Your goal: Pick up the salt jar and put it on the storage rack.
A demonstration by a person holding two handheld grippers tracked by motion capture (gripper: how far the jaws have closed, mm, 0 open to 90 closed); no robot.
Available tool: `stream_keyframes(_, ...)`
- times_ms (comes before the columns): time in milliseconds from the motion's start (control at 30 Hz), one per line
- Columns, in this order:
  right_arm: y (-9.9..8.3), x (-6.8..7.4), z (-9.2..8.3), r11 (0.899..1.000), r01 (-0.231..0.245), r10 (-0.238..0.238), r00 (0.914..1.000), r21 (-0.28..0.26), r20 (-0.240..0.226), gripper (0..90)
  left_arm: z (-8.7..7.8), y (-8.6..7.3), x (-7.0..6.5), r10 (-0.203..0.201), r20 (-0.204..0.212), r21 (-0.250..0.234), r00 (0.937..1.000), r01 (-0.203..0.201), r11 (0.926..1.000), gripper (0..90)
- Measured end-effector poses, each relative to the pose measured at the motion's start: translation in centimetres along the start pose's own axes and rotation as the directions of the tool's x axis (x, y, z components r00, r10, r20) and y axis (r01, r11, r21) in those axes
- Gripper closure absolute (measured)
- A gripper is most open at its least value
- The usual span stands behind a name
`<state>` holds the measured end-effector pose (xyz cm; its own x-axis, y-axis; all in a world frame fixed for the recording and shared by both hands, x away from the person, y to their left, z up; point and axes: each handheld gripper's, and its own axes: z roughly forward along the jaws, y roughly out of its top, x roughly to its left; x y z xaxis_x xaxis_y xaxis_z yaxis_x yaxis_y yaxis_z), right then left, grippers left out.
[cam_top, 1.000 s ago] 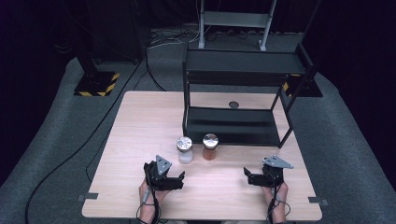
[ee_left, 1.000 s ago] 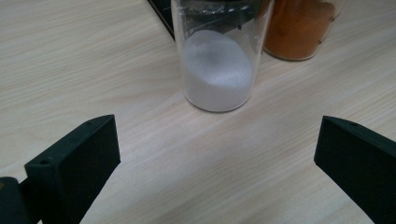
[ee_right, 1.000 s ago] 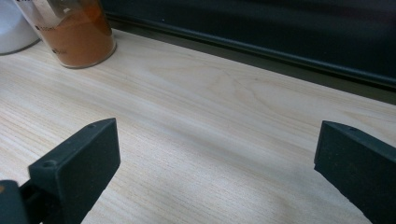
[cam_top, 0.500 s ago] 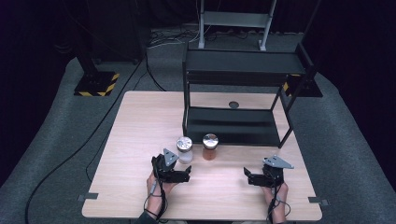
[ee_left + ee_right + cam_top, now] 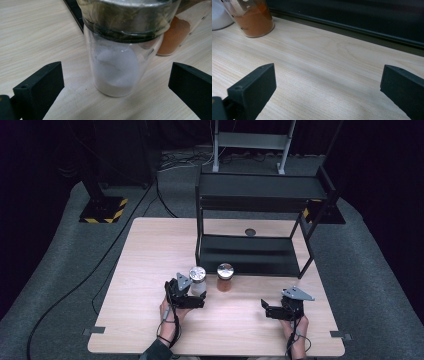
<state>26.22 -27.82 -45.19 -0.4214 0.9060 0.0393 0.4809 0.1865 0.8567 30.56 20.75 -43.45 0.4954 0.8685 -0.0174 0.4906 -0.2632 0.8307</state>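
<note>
Glass jar of white powder (image 5: 117, 62) framed between spread left gripper (image 5: 116, 82) jaws, apparently for grasping; right gripper (image 5: 328, 82) open, idle.

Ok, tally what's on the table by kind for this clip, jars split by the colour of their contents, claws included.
Jars of white powder: 1, the white jar
Jars of orange powder: 1, the orange jar
Black shelf racks: 1, the rack
Claws: 2, the left claw and the right claw, both open
Total: 5
</note>
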Motion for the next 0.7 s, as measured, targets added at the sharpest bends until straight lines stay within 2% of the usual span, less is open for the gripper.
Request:
stream_keyframes(533,0.0,0.0,0.0,1.0,-0.001,0.001,1.0,0.002,0.001,0.0,1.5,0.9,0.1,0.025,0.018,0.008,0.9995,-0.026,0.9996,0.0)
stream_keyframes(667,0.0,0.0,0.0,1.0,0.0,0.0,1.0,0.001,0.0,0.0,1.7,1.0,-0.2,0.032,-0.003,0.011,0.9995,-0.032,0.9994,0.1)
stream_keyframes(700,0.0,0.0,0.0,1.0,0.0,0.0,1.0,0.002,0.0,0.0,1.7,0.9,-0.3,0.025,-0.009,0.006,0.9996,-0.025,0.9997,4.5)
